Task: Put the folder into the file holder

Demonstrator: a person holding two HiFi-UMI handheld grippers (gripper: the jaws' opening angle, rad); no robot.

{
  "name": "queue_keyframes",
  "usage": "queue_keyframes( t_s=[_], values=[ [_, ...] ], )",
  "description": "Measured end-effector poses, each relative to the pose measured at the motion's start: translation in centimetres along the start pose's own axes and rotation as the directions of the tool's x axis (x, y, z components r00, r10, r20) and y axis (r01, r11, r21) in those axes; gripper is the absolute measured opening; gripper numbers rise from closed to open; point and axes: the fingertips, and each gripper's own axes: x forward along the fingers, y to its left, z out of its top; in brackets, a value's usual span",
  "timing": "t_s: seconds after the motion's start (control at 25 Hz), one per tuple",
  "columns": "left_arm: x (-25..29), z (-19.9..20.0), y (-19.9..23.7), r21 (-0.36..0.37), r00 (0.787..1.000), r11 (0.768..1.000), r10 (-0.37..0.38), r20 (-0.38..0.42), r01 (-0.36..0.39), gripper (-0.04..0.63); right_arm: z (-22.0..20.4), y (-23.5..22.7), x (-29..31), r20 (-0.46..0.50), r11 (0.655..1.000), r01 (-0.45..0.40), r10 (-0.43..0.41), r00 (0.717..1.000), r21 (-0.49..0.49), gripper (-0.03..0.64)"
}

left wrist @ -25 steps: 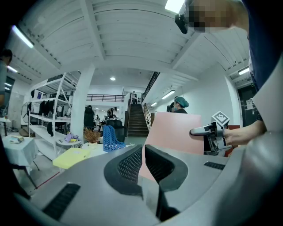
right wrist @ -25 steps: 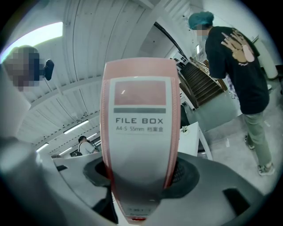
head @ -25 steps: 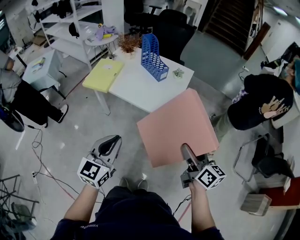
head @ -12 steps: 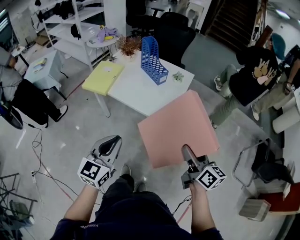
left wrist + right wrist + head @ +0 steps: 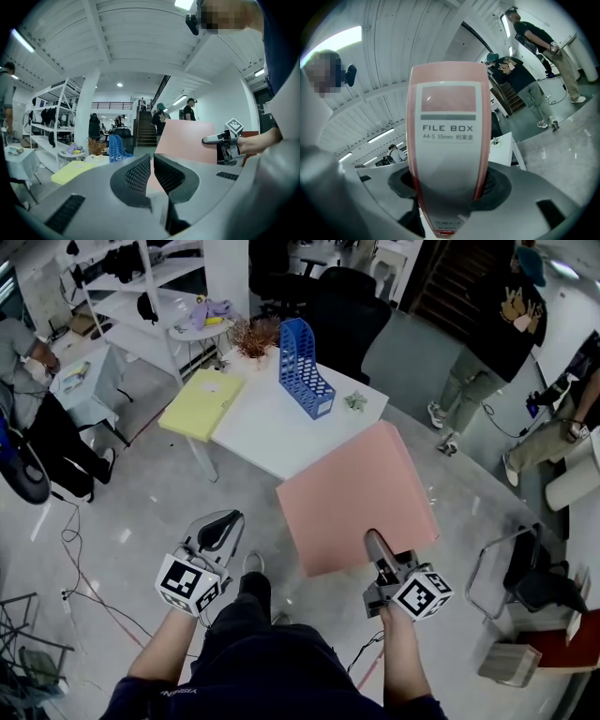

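Head view puts the pink folder (image 5: pixel 356 498) in the air in front of you, well short of the white table (image 5: pixel 272 423). Your right gripper (image 5: pixel 375 547) pinches its spine. Your left gripper (image 5: pixel 217 529) has its jaws pressed together on nothing. The blue file holder (image 5: pixel 305 367) stands on the table with no folder in it, so by my reading you've done the pickup, and the carry and insertion remain.

Head view: high, steeply down, counter (image 5: pixel 272 423) ahead. Left gripper view: level, same counter distant. Right gripper view: folder (image 5: pixel 449 140) close, blocking; counter corner probably right.
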Motion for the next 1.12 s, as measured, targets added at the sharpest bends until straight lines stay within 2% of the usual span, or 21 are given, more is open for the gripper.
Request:
queue_keyframes(
  t_s=[1.12],
  values=[
    [10.1, -1.4, 14.1, -0.071, 0.998, 0.996, -0.048, -0.048, 0.045, 0.048, 0.9, -2.4, 16.2, -0.056, 0.998, 0.064, -0.063, 0.996, 0.017, 0.276]
  ],
)
